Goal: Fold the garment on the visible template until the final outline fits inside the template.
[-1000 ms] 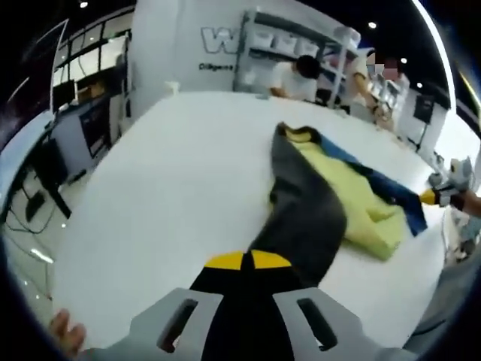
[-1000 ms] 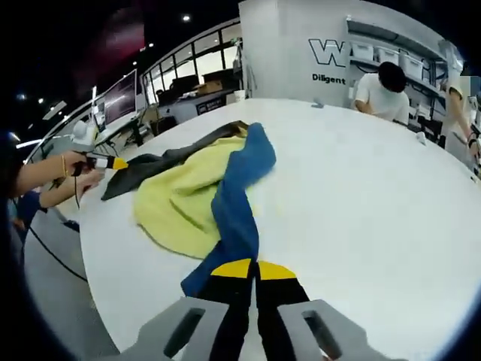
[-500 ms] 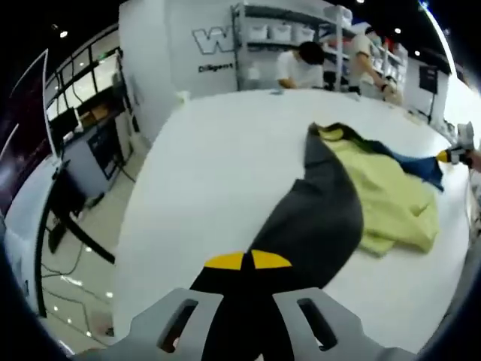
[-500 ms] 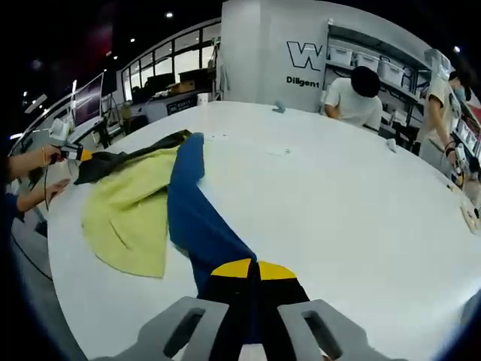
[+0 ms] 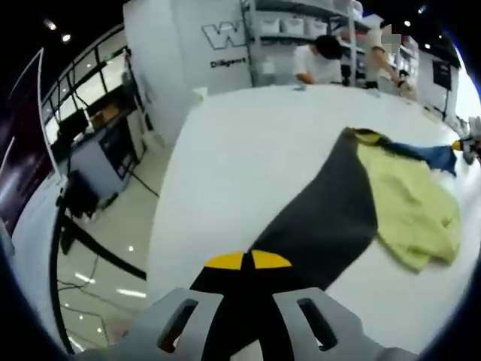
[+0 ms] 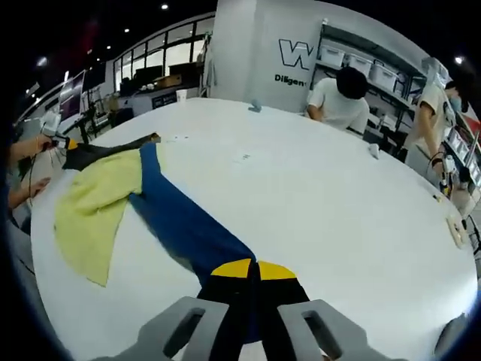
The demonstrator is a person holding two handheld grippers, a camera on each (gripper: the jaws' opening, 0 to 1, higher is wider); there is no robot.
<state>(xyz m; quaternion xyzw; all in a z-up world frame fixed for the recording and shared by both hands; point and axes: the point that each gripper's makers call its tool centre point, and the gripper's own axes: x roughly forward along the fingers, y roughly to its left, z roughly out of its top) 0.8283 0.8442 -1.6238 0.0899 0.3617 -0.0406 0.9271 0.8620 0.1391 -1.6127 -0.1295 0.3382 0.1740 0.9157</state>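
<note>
A garment with a yellow-green body (image 5: 409, 207), a dark grey sleeve (image 5: 331, 226) and a blue sleeve (image 6: 180, 226) lies spread on the white table (image 6: 316, 195). My left gripper (image 5: 248, 262) is shut on the end of the grey sleeve, pulled out toward the table's edge. My right gripper (image 6: 252, 271) is shut on the end of the blue sleeve, stretched the opposite way. The yellow-green body (image 6: 94, 207) lies between them. The right gripper (image 5: 462, 147) appears far right in the left gripper view, and the left gripper (image 6: 56, 141) far left in the right gripper view. I see no template outline.
The table edge (image 5: 161, 226) drops to a shiny floor with desks and monitors (image 5: 83, 143). Two people (image 6: 338, 94) work at the far side by shelving (image 6: 361, 56). A few small items (image 6: 451, 226) lie near the table's right rim.
Both grippers have pulled apart, drawing the grey and blue sleeves out straight. The yellow-green body now lies flatter and farther from each camera.
</note>
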